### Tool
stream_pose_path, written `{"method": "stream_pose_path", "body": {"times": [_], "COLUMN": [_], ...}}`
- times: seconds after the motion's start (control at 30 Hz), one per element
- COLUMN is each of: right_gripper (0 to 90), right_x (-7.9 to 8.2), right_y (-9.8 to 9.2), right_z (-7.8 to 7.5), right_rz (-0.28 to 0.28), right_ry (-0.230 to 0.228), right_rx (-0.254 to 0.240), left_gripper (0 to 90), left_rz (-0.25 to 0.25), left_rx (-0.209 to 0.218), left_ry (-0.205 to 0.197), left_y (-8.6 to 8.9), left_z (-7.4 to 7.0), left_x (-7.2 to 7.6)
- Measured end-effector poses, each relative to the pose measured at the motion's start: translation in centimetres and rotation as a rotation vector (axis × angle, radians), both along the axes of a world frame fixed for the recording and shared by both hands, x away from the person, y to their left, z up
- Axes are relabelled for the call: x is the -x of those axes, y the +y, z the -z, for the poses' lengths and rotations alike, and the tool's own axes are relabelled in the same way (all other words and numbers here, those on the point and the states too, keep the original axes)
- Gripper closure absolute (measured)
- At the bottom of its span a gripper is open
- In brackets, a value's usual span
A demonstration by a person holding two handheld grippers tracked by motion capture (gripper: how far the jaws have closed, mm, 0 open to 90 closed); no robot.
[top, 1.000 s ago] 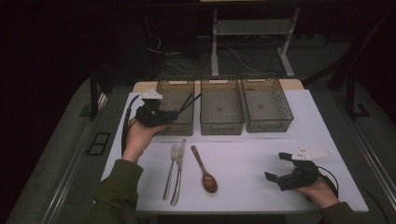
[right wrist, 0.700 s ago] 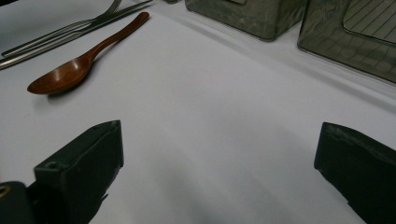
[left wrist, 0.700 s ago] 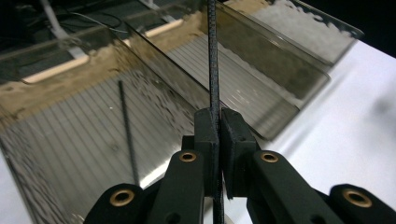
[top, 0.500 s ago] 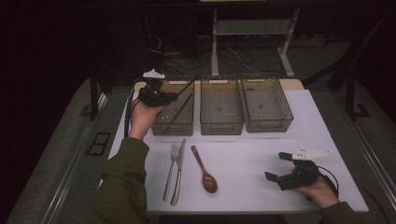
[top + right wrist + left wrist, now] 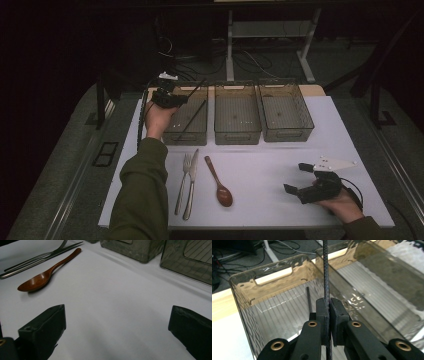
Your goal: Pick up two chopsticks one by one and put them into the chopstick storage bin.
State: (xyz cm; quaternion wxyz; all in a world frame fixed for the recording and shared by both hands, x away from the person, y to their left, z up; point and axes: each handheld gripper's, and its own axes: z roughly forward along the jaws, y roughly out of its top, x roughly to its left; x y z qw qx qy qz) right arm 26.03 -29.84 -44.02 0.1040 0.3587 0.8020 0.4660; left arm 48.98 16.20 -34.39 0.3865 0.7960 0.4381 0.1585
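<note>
Two black chopsticks matter here: one is pinched between the clenched jaws of the left gripper, rising straight up past their tips over the left bin, and the other lies slanted on that bin's floor, beyond and below the jaws. The likely risk is the held stick: the grip sits on a thin, slick rod, so it could pivot or slip, and if let go while its tip overhangs the wall it might tip out onto the table instead of dropping inside. The middle bin and right bin look empty. The right gripper rests low with its jaws spread wide and nothing between them; ahead of them lie a wooden spoon, a fork and a knife.
</note>
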Motion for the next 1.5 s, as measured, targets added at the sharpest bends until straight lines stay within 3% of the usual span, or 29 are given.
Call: {"method": "stream_pose_path", "body": {"times": [0.33, 0.83, 1.07, 1.5], "right_gripper": [0.8, 0.8, 0.8, 0.8], "right_x": [0.0, 0.0, 0.1, 0.0], "right_y": [0.0, -0.1, -0.1, -0.1], "right_z": [0.0, 0.0, -0.1, 0.0], "right_rz": [-0.005, -0.007, -0.007, -0.001], "right_ry": [-0.002, -0.002, 0.0, -0.001], "right_rx": [-0.001, -0.004, -0.006, -0.002], "left_gripper": [84.9, 84.3, 72.2, 50.3], "left_rz": [-0.05, -0.091, -0.101, -0.032], "left_rx": [-0.02, -0.056, -0.068, -0.044], "left_ry": [0.053, 0.095, 0.066, 0.015], "left_y": [0.1, -0.3, -0.2, 0.0], "left_z": [2.2, 3.5, 3.1, 0.5], "left_x": [-1.4, -2.2, -2.0, 0.1]}}
